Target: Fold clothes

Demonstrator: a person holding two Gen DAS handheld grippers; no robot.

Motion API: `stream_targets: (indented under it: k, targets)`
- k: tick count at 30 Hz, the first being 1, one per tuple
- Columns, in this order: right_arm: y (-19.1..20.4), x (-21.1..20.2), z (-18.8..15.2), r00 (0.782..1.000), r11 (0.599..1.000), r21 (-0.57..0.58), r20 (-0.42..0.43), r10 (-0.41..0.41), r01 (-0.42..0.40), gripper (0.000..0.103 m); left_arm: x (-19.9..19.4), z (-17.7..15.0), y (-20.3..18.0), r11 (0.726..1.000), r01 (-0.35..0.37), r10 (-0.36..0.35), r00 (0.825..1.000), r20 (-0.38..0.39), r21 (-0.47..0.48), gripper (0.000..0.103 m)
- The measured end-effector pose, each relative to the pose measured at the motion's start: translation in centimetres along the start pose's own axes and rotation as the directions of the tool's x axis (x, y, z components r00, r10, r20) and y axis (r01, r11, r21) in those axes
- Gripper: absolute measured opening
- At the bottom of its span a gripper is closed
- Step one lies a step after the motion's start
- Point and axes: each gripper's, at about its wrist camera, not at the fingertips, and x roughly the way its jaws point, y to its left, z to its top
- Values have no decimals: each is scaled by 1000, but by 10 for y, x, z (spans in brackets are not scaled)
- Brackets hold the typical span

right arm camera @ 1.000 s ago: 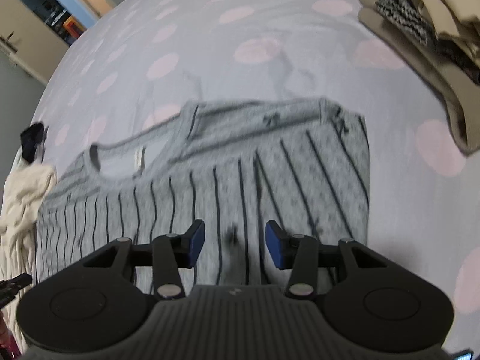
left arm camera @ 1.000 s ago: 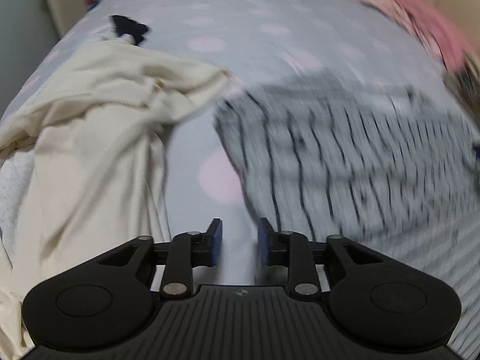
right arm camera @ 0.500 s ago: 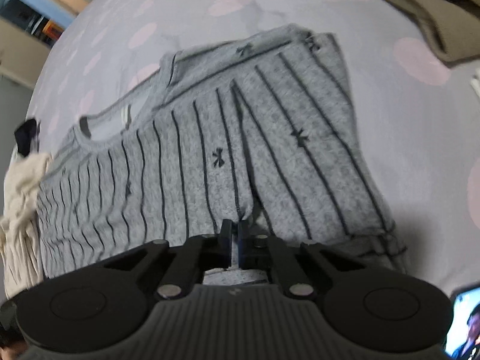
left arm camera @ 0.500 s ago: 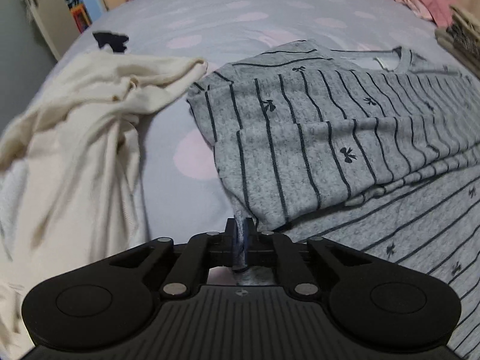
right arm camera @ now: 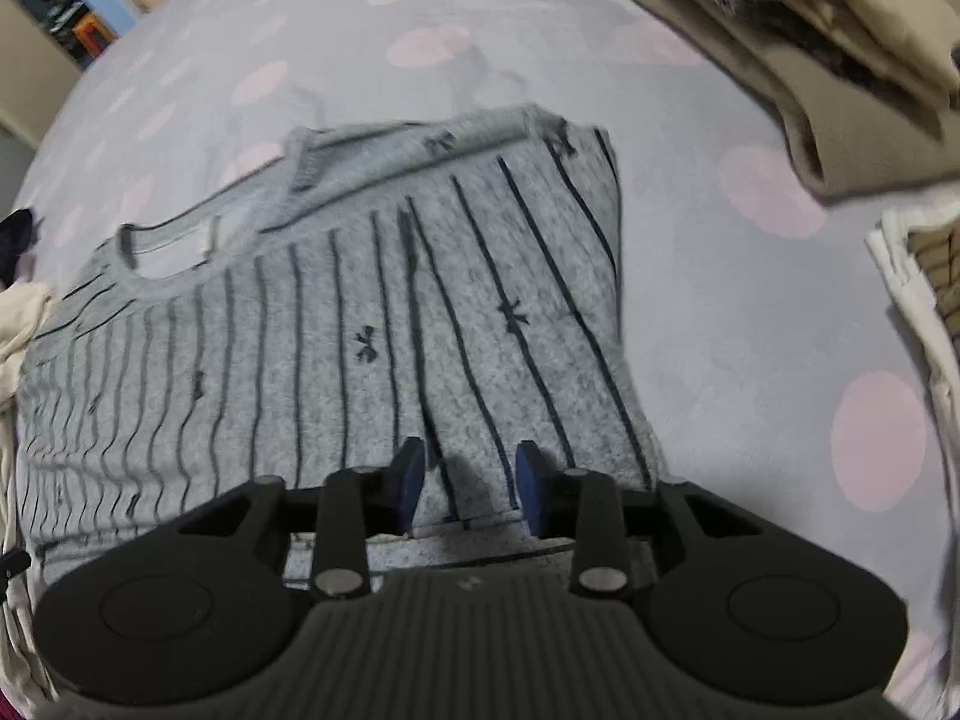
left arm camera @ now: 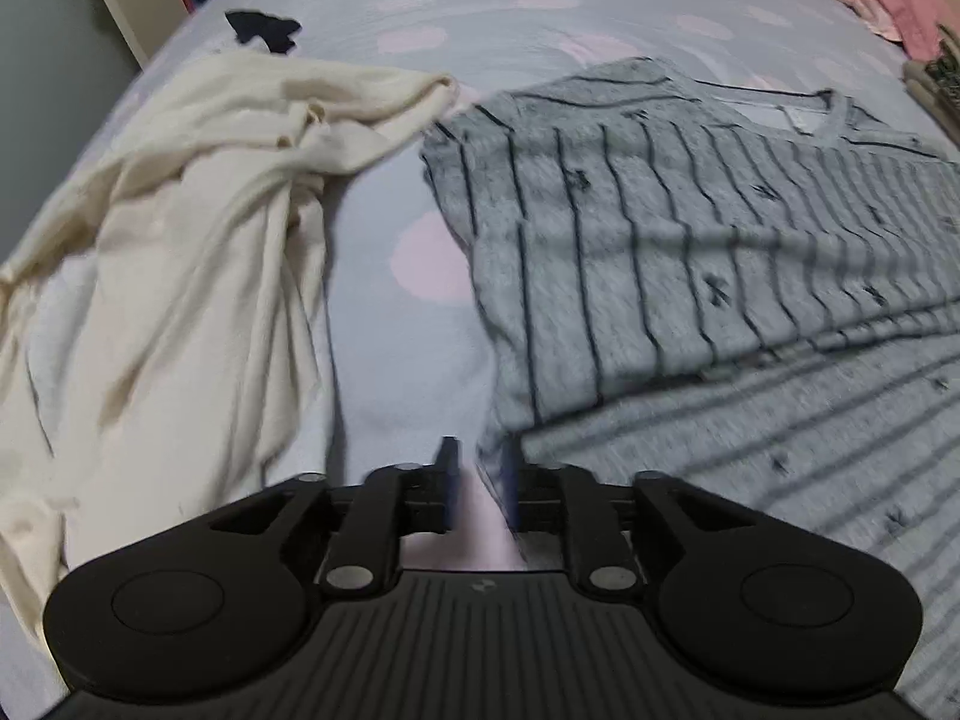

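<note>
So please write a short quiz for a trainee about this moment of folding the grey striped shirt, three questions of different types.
1. True or false: the left claw is shut on the grey striped shirt.
2. What lies beside the shirt on the left in the left wrist view? A) cream garment B) pink towel C) blue jeans
3. Fill in: the folded stack of clothes lies on the ____ side of the right wrist view.

Key:
1. False; both claws, also the right claw, stand open with a gap between the fingers.
2. A, the cream garment.
3. Upper right, on the dotted bedsheet.
</note>
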Motion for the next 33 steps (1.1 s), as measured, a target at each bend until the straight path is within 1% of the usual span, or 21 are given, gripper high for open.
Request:
stream_targets:
  k: [3,5,9,13,17,19,22,24,25,26,27,28,29,30,32,33]
  targets:
    - [0,-9,-8,1000,998,-56,3,-3,3,40,-9,-13,-3,999,34,-34,999,-14,2,26]
    - [-4,-14,-15,1000,996,-90,1,-5,5,41,-13,-23,-6,999,31,-31,999,-20,10,28]
    - [-12,-21,-34,999,983,-179,-6,-47,45,45,-14,-40,-10,999,42,-41,998,-49,15,38]
    - [-31,-26,-56,996,971,-226,-23,-92,84,47,-16,-57,-14,998,53,-51,996,-77,20,38]
    - [-54,-26,-74,993,970,-234,-77,-88,68,50,-17,-74,-18,998,63,-60,993,-106,25,39]
    - [-60,-22,-85,990,965,-255,-103,-96,67,50,-18,-82,-19,997,69,-65,991,-120,28,40]
    - [-65,-16,-100,984,953,-295,-137,-111,67,48,-17,-89,-25,998,50,-44,990,-138,40,40]
    - [-64,-16,-107,985,944,-323,-131,-115,67,47,-16,-93,-28,999,41,-36,989,-140,30,39]
    - [-63,-17,-109,985,941,-332,-132,-110,60,43,-16,-95,-29,999,38,-34,990,-138,24,38]
    - [-62,-18,-111,985,940,-339,-139,-101,49,38,-16,-97,-31,999,36,-33,990,-135,20,34]
    - [-60,-19,-112,985,939,-343,-145,-94,39,29,-17,-98,-33,999,41,-38,990,-132,17,24]
    - [-59,-21,-113,985,937,-347,-148,-92,35,21,-18,-99,-35,998,54,-52,990,-131,13,18]
    - [-57,-22,-114,985,933,-358,-145,-97,39,15,-19,-99,-38,998,58,-56,990,-129,14,9]
    - [-54,-24,-115,985,929,-368,-140,-102,44,5,-21,-99,-40,998,55,-52,991,-125,17,4]
    - [-50,-28,-114,986,926,-375,-129,-105,49,4,-26,-98,-45,998,47,-42,993,-108,37,2]
    - [-50,-31,-112,987,929,-368,-128,-100,47,4,-31,-97,-44,998,49,-46,995,-93,31,2]
